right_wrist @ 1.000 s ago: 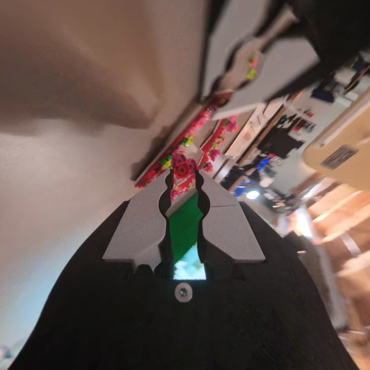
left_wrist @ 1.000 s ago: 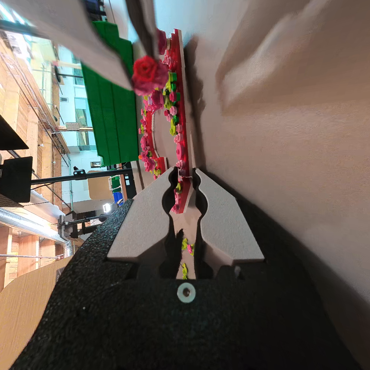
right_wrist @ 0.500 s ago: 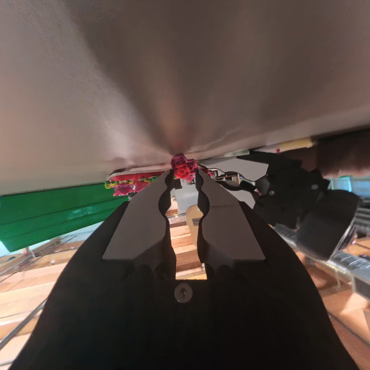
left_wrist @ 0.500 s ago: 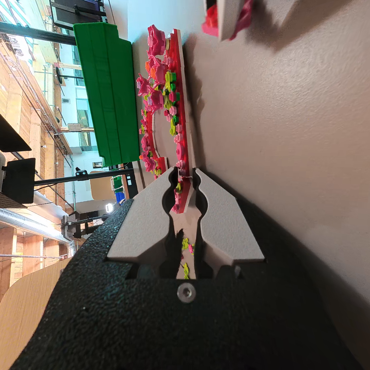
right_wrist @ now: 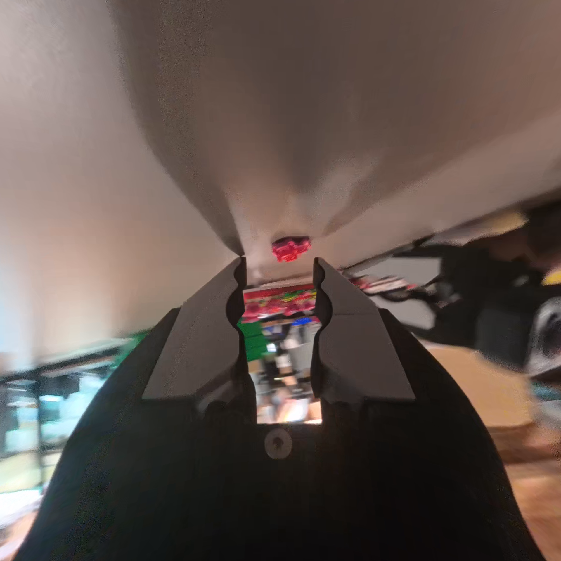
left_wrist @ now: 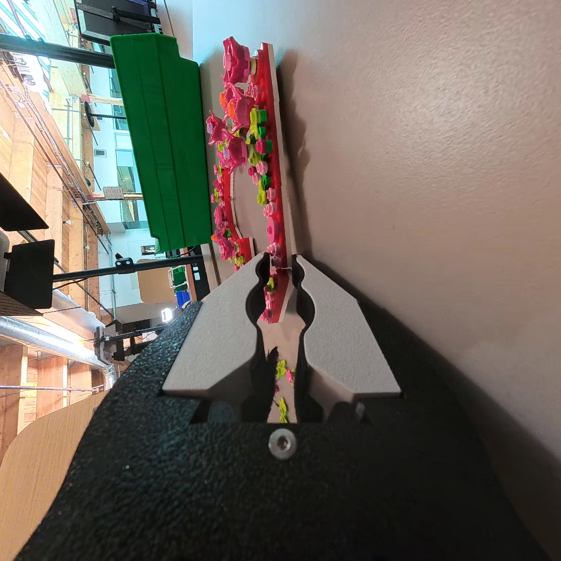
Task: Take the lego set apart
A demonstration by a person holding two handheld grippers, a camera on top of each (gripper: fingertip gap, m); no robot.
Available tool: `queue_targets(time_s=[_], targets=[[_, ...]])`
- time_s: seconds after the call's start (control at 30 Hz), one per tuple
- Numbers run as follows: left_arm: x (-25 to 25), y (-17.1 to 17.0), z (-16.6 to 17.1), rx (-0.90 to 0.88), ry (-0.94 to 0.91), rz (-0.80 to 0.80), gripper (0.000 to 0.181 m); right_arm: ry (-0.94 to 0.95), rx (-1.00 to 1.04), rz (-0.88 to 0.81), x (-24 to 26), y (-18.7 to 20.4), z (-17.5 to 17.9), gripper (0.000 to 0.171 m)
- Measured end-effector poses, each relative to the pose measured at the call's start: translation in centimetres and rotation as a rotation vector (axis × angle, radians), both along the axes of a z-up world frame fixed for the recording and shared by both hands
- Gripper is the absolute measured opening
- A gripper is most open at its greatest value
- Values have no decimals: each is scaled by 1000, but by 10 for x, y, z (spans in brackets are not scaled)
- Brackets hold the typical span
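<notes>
The lego set (left_wrist: 270,158) is a red ring-shaped plate covered with pink flowers and green pieces, lying on the grey table. My left gripper (left_wrist: 280,261) is shut on the plate's near edge. In the right wrist view my right gripper (right_wrist: 278,262) is open and empty; a red rose piece (right_wrist: 290,246) lies on the table just beyond its fingertips, apart from them. The set (right_wrist: 279,300) shows blurred farther off between the fingers.
A green bin (left_wrist: 164,136) stands on the table behind the set. A few small loose green and pink pieces (left_wrist: 283,372) lie on the table near my left gripper. The left gripper's black body (right_wrist: 485,303) shows at the right of the right wrist view.
My right gripper carried the red rose piece away from the set, set it on the table and opened. The left gripper kept its hold on the plate.
</notes>
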State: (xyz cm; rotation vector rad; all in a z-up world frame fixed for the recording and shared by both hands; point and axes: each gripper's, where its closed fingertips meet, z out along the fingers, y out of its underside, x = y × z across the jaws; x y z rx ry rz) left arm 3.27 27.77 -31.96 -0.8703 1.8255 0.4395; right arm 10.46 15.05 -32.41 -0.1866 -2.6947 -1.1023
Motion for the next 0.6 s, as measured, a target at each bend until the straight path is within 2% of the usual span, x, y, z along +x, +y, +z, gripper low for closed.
queue_targets(time_s=[0.07, 0.13, 0.23, 0.3, 0.33, 0.4, 0.53, 0.6], targets=[[0, 0, 0, -1, 0, 0, 11, 163, -68, -245, 10, 2, 5, 55], [0, 0, 0, 1, 0, 1, 11, 409, -227, -548, 16, -4, 9, 55], [0, 0, 0, 4, 2, 0, 11, 884, -717, -1110, -1, -24, 10, 48], [0, 0, 0, 5, 3, -1, 11, 1181, -1015, -1340, -17, -24, 21, 43], [0, 0, 0, 3, 2, -1, 11, 1269, -1082, -1425, -16, -20, 20, 43], [0, 0, 0, -2, -1, -2, 11, 1346, -1086, -1533, -7, -13, 6, 47], [0, 0, 0, -1, 0, -2, 11, 1472, -1141, -1565, -8, -10, 2, 46], [0, 0, 0, -4, -2, -1, 11, 1472, -1100, -1543, -7, -9, 1, 35]])
